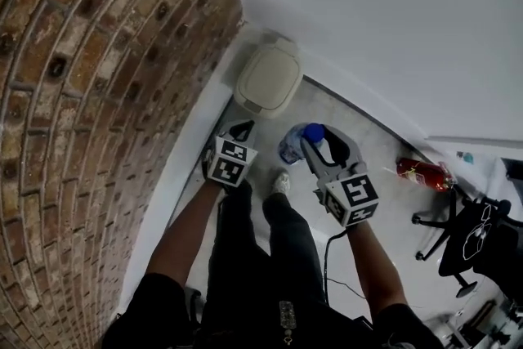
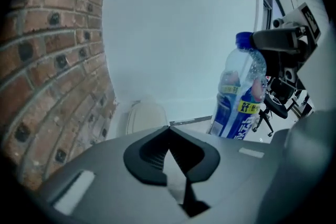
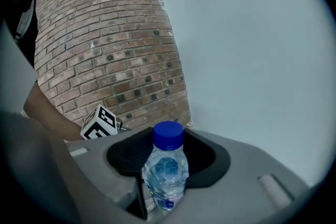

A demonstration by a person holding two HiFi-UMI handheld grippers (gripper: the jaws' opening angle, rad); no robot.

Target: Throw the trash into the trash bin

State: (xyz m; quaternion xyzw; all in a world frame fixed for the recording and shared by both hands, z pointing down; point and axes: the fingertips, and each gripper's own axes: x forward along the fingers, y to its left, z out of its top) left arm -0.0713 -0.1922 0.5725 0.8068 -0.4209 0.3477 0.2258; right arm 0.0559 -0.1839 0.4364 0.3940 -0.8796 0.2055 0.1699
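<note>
The plastic bottle (image 3: 167, 173) with the blue cap is pinched between the right gripper's (image 1: 317, 141) jaws, held up near the trash bin (image 1: 267, 78), which has its beige lid on. The left gripper (image 1: 241, 129) is beside the bottle, its jaws pressed together on nothing. A brick wall (image 1: 98, 78) hugs the bin's left side. A red fire extinguisher (image 1: 423, 172) and a black chair (image 1: 470, 237) sit well off to the bin's right.

A red brick wall with dark round holes in its bricks (image 1: 90, 94) is curving down the left side and meeting a plain white wall (image 1: 392, 20) in the corner. A pale grey floor (image 1: 384, 200) is spreading out below them. A red cylindrical fire extinguisher (image 1: 422, 172) is sitting at the foot of the white wall. A black swivel office chair (image 1: 474, 245) is standing near it.
</note>
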